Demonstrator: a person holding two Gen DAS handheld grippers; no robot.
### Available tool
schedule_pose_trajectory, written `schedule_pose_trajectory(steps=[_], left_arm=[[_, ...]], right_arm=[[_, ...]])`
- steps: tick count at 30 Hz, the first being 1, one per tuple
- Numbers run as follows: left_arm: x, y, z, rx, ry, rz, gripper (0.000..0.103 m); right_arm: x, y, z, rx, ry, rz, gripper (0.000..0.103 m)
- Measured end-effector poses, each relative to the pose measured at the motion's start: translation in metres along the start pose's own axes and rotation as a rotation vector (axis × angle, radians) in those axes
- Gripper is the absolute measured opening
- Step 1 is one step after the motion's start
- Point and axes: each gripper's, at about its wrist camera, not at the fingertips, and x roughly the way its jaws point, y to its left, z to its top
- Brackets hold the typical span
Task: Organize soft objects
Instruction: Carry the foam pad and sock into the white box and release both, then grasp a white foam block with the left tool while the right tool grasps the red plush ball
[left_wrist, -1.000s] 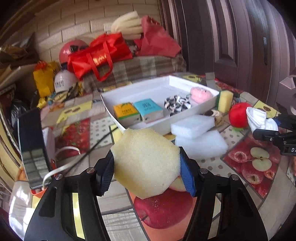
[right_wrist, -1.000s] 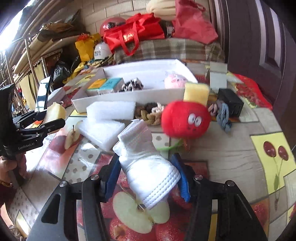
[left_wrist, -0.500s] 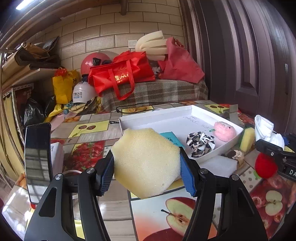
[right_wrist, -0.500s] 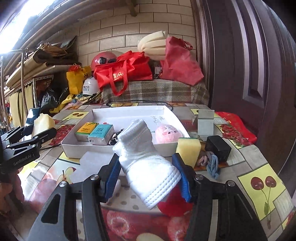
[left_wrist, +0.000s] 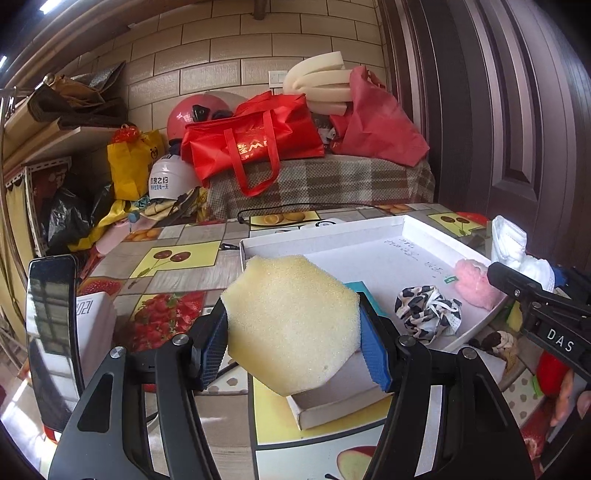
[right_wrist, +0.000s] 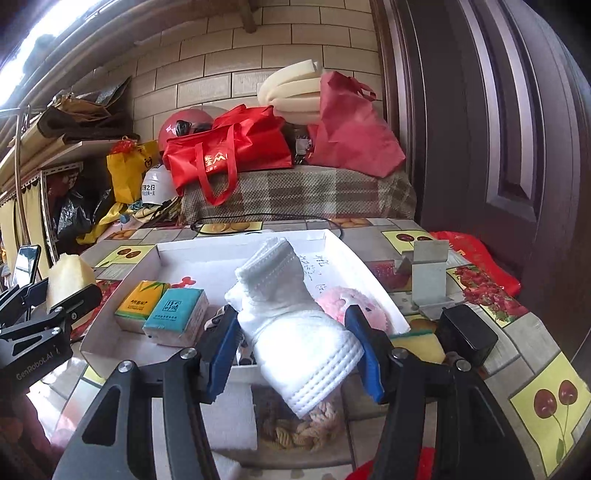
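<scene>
The left gripper (left_wrist: 293, 345) jaws pinch a yellow sponge (left_wrist: 291, 323), the right gripper (right_wrist: 295, 349) jaws a white towel (right_wrist: 295, 332), the white tray (right_wrist: 369, 280) ahead.

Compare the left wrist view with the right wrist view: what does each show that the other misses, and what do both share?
Only the left wrist view shows the spotted scrunchie clearly in the white tray.

Only the right wrist view shows the two tissue packs, the black charger and the rope knot.

Both show the left gripper shut on the yellow sponge, the right gripper shut on the white towel, and the pink plush.
</scene>
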Motion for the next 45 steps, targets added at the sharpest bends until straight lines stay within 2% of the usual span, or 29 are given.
schedule_pose_trajectory(steps=[14, 21, 24, 25, 26, 28, 29, 31, 41, 43, 45], left_arm=[[0.049, -0.014, 0.019, 0.023, 0.037, 0.029, 0.064], [0.067, -0.017, 0.02, 0.03, 0.105, 0.011, 0.064], [0.07, -0.015, 0.02, 0.022, 0.123, 0.008, 0.068], [0.07, -0.015, 0.02, 0.022, 0.123, 0.012, 0.072], [0.069, -0.016, 0.02, 0.024, 0.12, 0.014, 0.08], [0.066, -0.017, 0.02, 0.03, 0.101, 0.019, 0.089], [0.063, -0.017, 0.02, 0.025, 0.087, 0.027, 0.092], [0.059, -0.013, 0.021, 0.008, 0.069, 0.03, 0.103], [0.049, -0.003, 0.02, -0.046, 0.021, 0.065, 0.103], [0.043, -0.001, 0.019, -0.059, -0.001, 0.069, 0.103], [0.039, 0.001, 0.018, -0.066, 0.01, 0.069, 0.103]], right_arm=[[0.059, 0.007, 0.02, 0.011, 0.071, -0.03, 0.061], [0.086, 0.01, 0.023, 0.022, 0.148, -0.041, 0.061], [0.09, 0.012, 0.022, 0.016, 0.177, -0.045, 0.068], [0.089, 0.012, 0.022, 0.016, 0.169, -0.051, 0.072], [0.087, 0.012, 0.022, 0.014, 0.16, -0.052, 0.083], [0.081, 0.013, 0.023, 0.01, 0.131, -0.058, 0.089], [0.078, 0.014, 0.023, 0.006, 0.118, -0.06, 0.096], [0.075, 0.011, 0.024, 0.018, 0.098, -0.084, 0.103], [0.056, 0.014, 0.026, -0.01, -0.021, -0.119, 0.103], [0.049, 0.015, 0.024, -0.007, -0.046, -0.15, 0.103], [0.041, 0.013, 0.022, 0.007, -0.052, -0.171, 0.103]])
